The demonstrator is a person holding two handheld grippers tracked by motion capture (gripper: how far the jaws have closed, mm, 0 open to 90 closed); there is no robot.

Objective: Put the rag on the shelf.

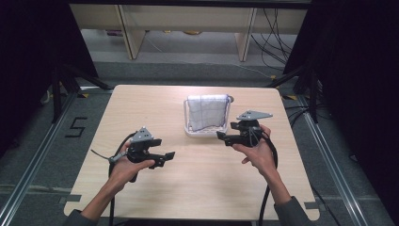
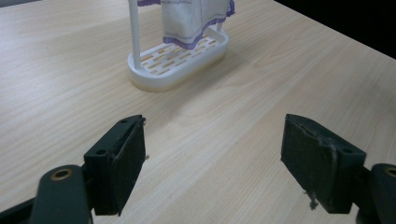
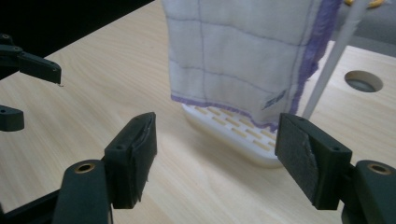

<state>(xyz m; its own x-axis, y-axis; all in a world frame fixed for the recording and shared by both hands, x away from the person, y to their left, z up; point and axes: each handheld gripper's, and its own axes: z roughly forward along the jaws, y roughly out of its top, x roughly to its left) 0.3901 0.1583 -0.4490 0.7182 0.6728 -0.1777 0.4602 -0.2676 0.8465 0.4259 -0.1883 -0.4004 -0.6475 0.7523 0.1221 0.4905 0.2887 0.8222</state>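
Note:
A white cloth with purple grid lines and a purple hem (image 1: pixel 206 112) hangs over a small white rack (image 1: pixel 196 133) at the back middle of the wooden table. My right gripper (image 1: pixel 225 137) hovers just right of the rack, jaws pointing left toward it. In the right gripper view my right gripper (image 3: pixel 217 140) stands open with nothing between its pads, and the cloth (image 3: pixel 238 56) and slotted rack base (image 3: pixel 233 130) lie close ahead. My left gripper (image 1: pixel 162 157) is held over the table's left half, open and empty. In its own view my left gripper (image 2: pixel 215 140) faces the rack (image 2: pixel 173 70) from farther off.
The table top (image 1: pixel 197 188) is light wood with a round cable hole (image 3: pixel 363 80) behind the rack. Dark curtains stand at both sides. Furniture legs and cables lie on the floor beyond the far edge. A cable trails from each gripper toward the person.

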